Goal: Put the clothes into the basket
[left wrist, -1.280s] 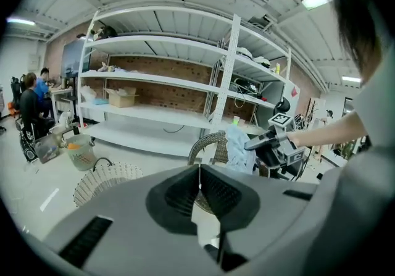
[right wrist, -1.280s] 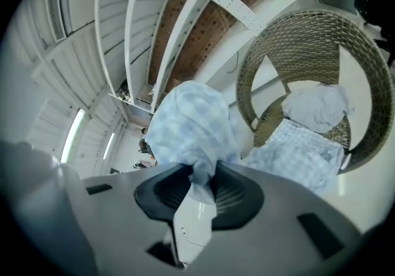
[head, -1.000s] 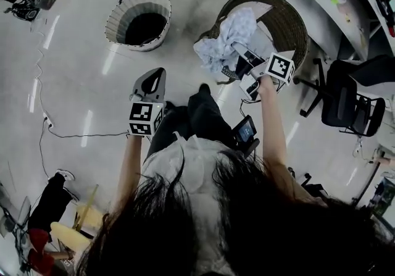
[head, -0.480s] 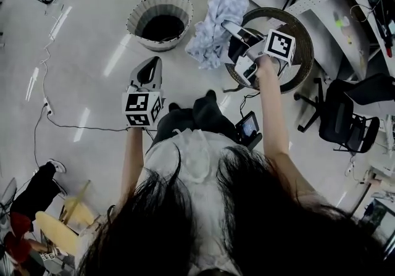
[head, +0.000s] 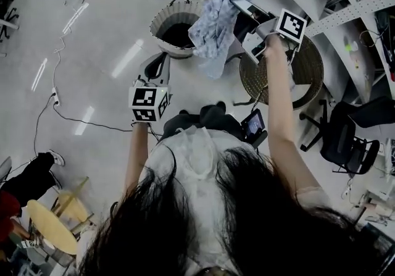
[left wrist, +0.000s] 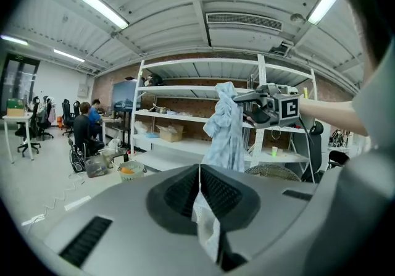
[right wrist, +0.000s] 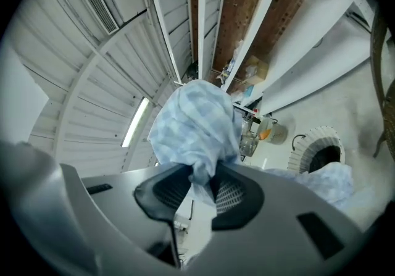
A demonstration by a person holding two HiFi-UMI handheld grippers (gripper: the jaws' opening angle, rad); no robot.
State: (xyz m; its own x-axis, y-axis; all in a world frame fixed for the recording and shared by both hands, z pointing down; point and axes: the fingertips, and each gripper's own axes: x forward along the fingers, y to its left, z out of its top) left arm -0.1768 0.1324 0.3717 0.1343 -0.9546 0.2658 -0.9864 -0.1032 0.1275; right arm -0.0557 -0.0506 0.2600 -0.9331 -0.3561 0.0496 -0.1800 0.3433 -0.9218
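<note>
- Risk: the cloth [head: 217, 12] hangs over the basket's [head: 162, 18] right rim, not its middle. Released now, it would likely drape over the rim or drop to the floor.
- Right claw [head: 239, 8]: nearly closed, pinching the cloth's top. The rest dangles below the jaws, above the basket.
- Left claw [head: 159, 62]: jaws together, empty.

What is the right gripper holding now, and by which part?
The right gripper holds the light blue cloth, pinched at a bunched fold near its upper end; the rest hangs down freely.
</note>
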